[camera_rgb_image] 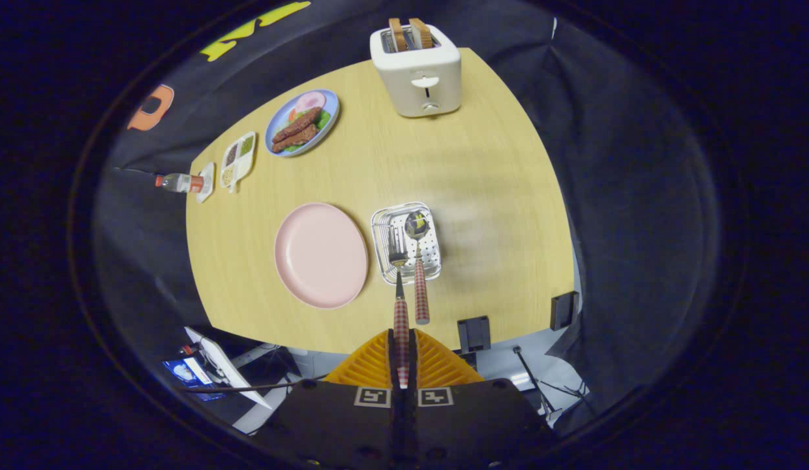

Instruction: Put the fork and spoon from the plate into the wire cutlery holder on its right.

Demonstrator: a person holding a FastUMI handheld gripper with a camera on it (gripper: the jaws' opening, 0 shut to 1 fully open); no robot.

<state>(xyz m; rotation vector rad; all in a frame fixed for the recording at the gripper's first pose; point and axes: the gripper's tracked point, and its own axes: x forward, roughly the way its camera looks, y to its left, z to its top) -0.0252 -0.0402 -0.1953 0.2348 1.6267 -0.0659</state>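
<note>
Fork [400,287]: held by the chequered handle, which is clamped between the two fingers of the gripper [402,356]. Its metal tines reach over the near rim of the wire cutlery holder [381,225]; whether they touch the basket floor cannot be told.

Spoon [419,261]: already lodged in the holder, bowl at the far end, matching chequered handle projecting over the near rim toward the gripper, just beside the fork's handle.

Handling judgement: both pieces look light and rigid, with smooth metal working ends that would likely slip under the fingers. The patterned handle is the sound place to take hold, as is done here. With the fork held at its tail end, it may swing or tip on release, and could knock the spoon alongside.

Plate [321,254]: pink, bare of cutlery, just left of the holder on the worktop [496,196].

Task status, as judged: spoon placed, fork at the point of delivery.

Further off: a toaster [417,68] with bread at the far edge; a blue plate of food [302,122], a divided dish [238,158] and a bottle [179,183] at the far left.
</note>
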